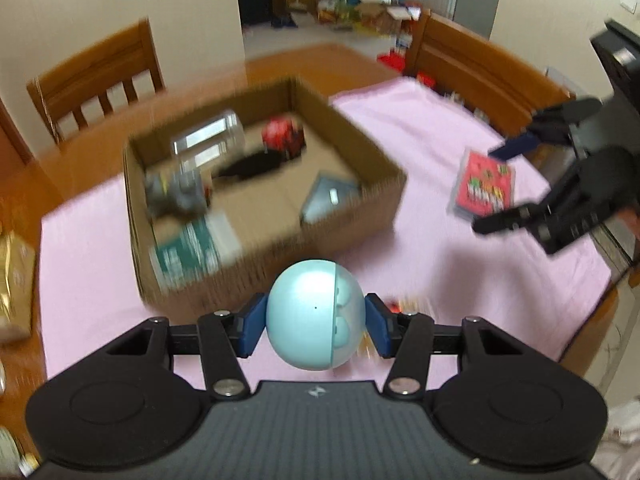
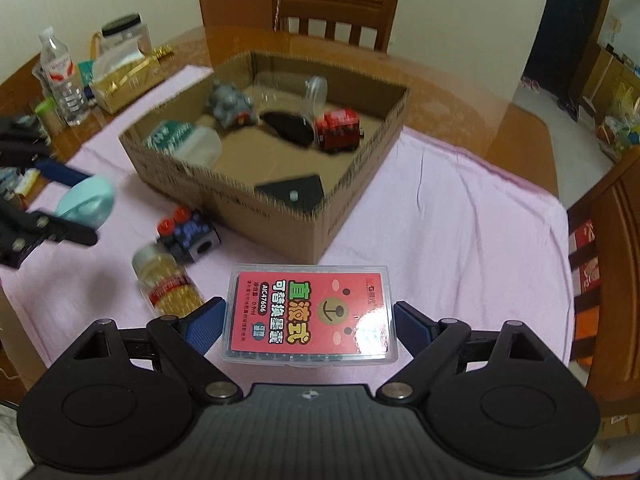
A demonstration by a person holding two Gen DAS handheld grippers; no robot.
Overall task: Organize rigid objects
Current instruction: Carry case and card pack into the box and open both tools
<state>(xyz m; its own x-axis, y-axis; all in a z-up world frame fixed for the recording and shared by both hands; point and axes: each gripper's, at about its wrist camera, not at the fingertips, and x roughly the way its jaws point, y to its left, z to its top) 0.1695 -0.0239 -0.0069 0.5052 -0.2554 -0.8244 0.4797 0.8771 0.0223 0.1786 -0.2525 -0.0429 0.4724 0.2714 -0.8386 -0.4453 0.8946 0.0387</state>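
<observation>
Cardboard box [image 2: 320,224]: sitting open on the pink-clothed surface [image 2: 460,220], serving as the collection point.
Already inside: a clear jar [image 2: 292,90], a grey figure [image 2: 230,104], a red toy truck [image 2: 340,130], a dark flat piece [image 2: 294,192], a green-and-white pack [image 2: 180,142].
Left tool [image 1: 316,320]: clamping a pale blue ball [image 1: 316,316] between its pads, hovering just short of the box's near wall.
Right tool [image 2: 308,320]: spread wide around a red-labelled plastic case [image 2: 312,316]; the pads are not gripping it, and the case is lying on the cloth.
Waiting outside: a black cube toy [image 2: 192,236] and a small yellow-filled bottle [image 2: 168,280], near the box.
Progress estimate: roughly half done; four items are remaining.
</observation>
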